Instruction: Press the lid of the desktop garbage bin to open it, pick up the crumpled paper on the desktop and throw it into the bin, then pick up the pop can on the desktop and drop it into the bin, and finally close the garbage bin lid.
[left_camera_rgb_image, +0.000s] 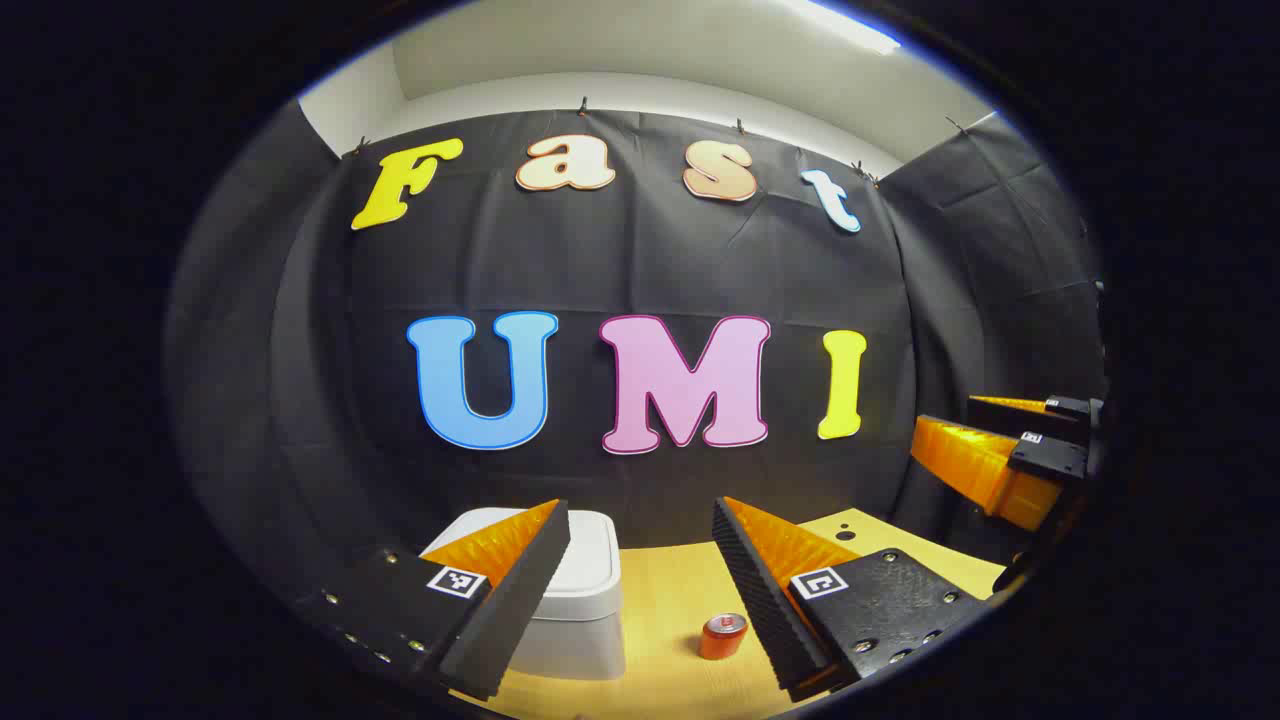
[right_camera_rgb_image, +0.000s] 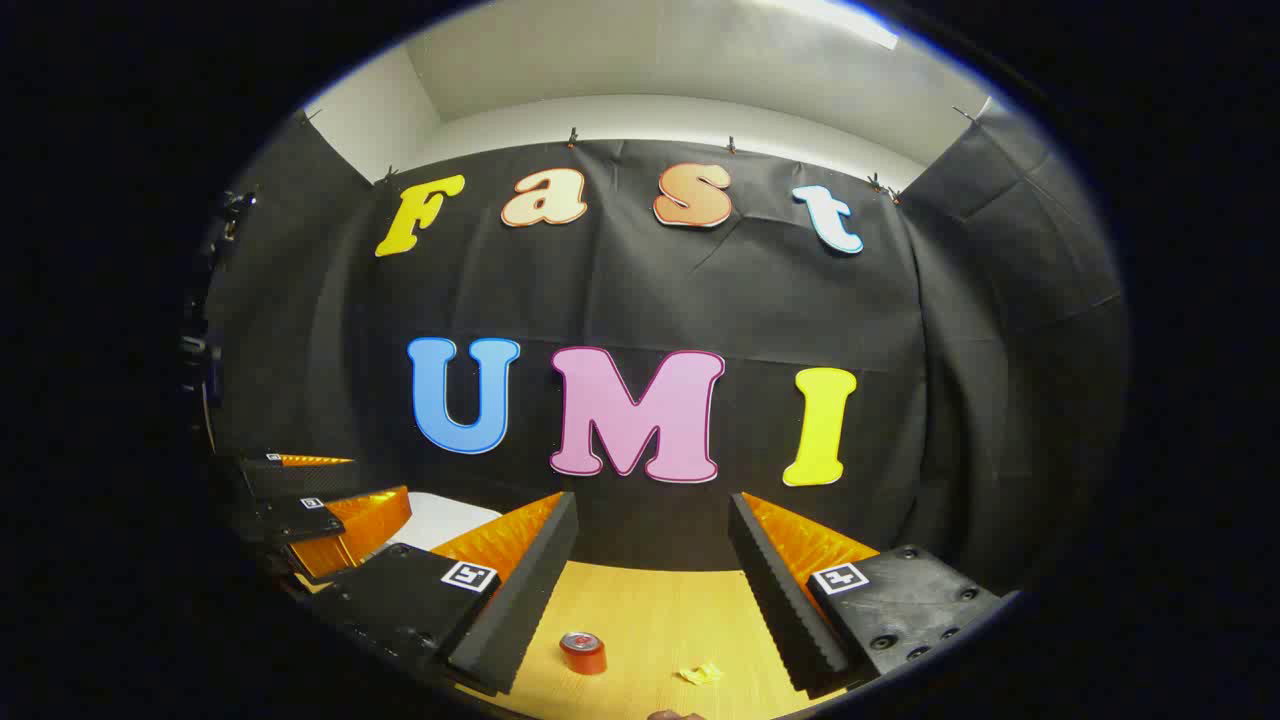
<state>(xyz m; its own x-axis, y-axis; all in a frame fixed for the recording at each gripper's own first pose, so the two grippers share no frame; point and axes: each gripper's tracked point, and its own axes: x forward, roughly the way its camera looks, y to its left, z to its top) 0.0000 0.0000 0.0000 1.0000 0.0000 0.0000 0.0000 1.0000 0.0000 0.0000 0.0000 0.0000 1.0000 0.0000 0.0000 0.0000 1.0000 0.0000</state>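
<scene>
A white bin (left_camera_rgb_image: 585, 605) with its lid down stands on the wooden desktop (left_camera_rgb_image: 665, 600), partly behind my left gripper's near finger. A red pop can (left_camera_rgb_image: 723, 636) stands upright to the bin's right. My left gripper (left_camera_rgb_image: 640, 600) hangs open above the desk, nothing between its fingers. In the right gripper view the pop can (right_camera_rgb_image: 583, 652) stands ahead on the desk, and a small yellow crumpled paper (right_camera_rgb_image: 702, 674) lies to its right. My right gripper (right_camera_rgb_image: 650, 610) is open and holds nothing. The bin's white lid (right_camera_rgb_image: 440, 518) peeks out at left behind the left gripper (right_camera_rgb_image: 320, 515).
The black cloth wall rises right behind the desktop. At the right edge of the left gripper view, the right gripper (left_camera_rgb_image: 1010, 450) hovers. Two small holes (left_camera_rgb_image: 845, 530) mark the desktop near the back.
</scene>
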